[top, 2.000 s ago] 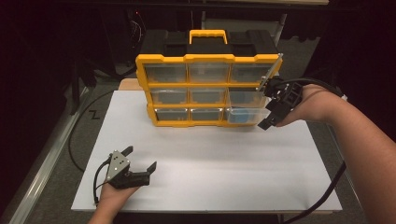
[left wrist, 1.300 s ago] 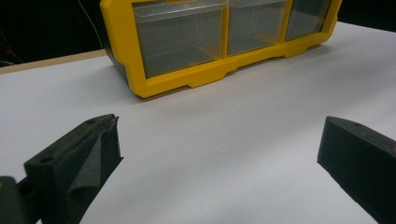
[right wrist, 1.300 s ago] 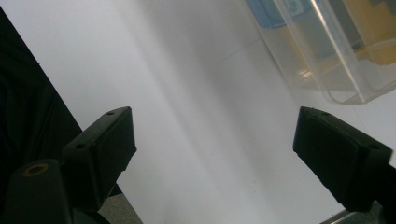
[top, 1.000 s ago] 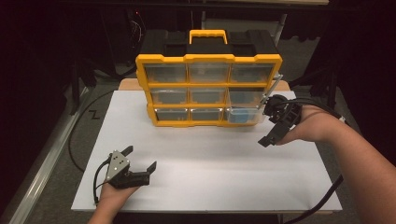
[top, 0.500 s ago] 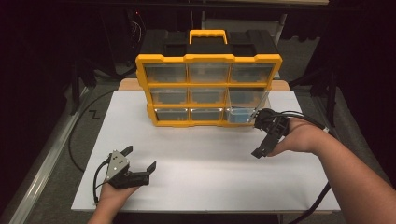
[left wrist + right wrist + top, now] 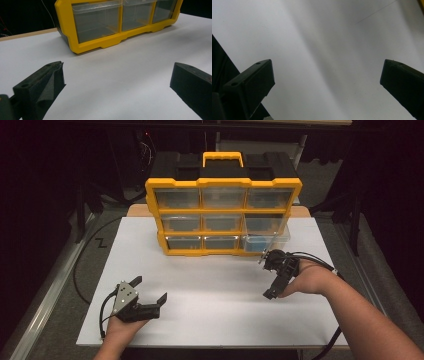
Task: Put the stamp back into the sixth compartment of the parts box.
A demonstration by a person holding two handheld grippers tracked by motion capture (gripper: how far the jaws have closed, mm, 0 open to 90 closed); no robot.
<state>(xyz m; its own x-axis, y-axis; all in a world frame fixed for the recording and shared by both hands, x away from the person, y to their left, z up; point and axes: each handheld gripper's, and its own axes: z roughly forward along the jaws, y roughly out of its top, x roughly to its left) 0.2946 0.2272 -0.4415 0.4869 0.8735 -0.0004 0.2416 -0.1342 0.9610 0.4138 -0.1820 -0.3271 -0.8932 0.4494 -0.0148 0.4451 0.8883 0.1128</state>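
Note:
A yellow and black organizer [image 6: 222, 215] with clear drawers stands upright at the back of the white sheet [image 6: 210, 290]. Its bottom right drawer [image 6: 267, 240] sticks out a little and holds something bluish. My right gripper [image 6: 268, 276] hangs just in front of that drawer, low over the sheet. Its jaws have just been opening and stand open with nothing between them [image 6: 327, 67]. My left gripper [image 6: 149, 289] rests near the sheet's front left, open and empty. In its own view it [image 6: 117, 72] faces the organizer's bottom row [image 6: 112, 30].
A black cable [image 6: 85, 265] loops on the floor left of the table. A metal rail [image 6: 45, 305] runs along the table's left edge. The right gripper's cable [image 6: 340, 335] trails off the front right. A wooden strip [image 6: 140, 210] shows behind the sheet.
The right gripper has come down from beside the organizer's right drawers to just above the sheet, nearer the person. The left gripper has stayed put.

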